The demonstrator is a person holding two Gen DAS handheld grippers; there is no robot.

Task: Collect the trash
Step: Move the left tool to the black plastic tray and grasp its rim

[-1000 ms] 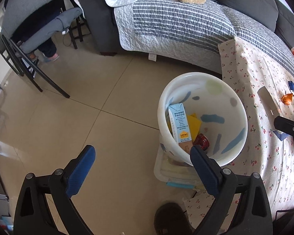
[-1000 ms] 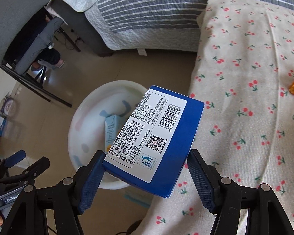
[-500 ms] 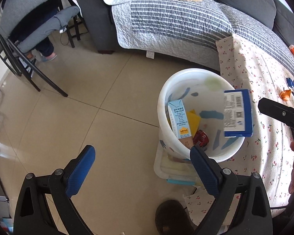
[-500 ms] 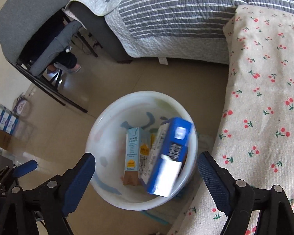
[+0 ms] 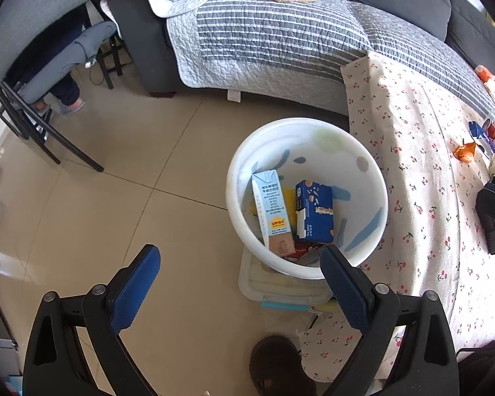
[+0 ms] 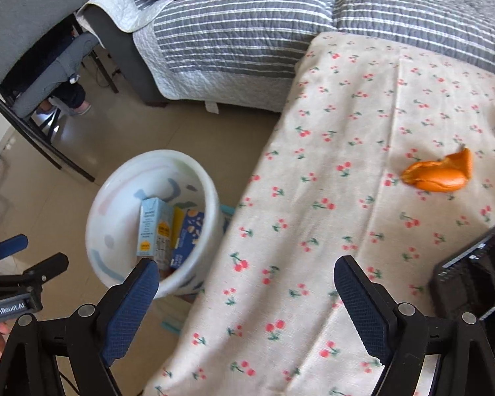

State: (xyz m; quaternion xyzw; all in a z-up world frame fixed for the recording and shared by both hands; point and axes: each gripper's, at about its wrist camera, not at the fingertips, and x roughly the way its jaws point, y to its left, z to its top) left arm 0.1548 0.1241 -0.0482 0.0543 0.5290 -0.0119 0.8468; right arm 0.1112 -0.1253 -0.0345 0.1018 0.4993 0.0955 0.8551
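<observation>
A white bin stands on the floor beside the cherry-print table. Inside it lie a blue box and a pale blue carton over other scraps. My left gripper hangs open above the floor near the bin, holding nothing. Over the table's left edge my right gripper is open and empty. An orange peel lies on the cloth to its far right. More small trash sits at the table's far side.
A striped grey sofa runs behind the bin and table. A grey chair with a seated person's legs is at the left. A clear lidded box sits under the bin. A black device lies at the table's right.
The blue box left my right gripper and dropped into the bin. My right gripper then swung right, from over the bin to over the table. The left gripper barely moved.
</observation>
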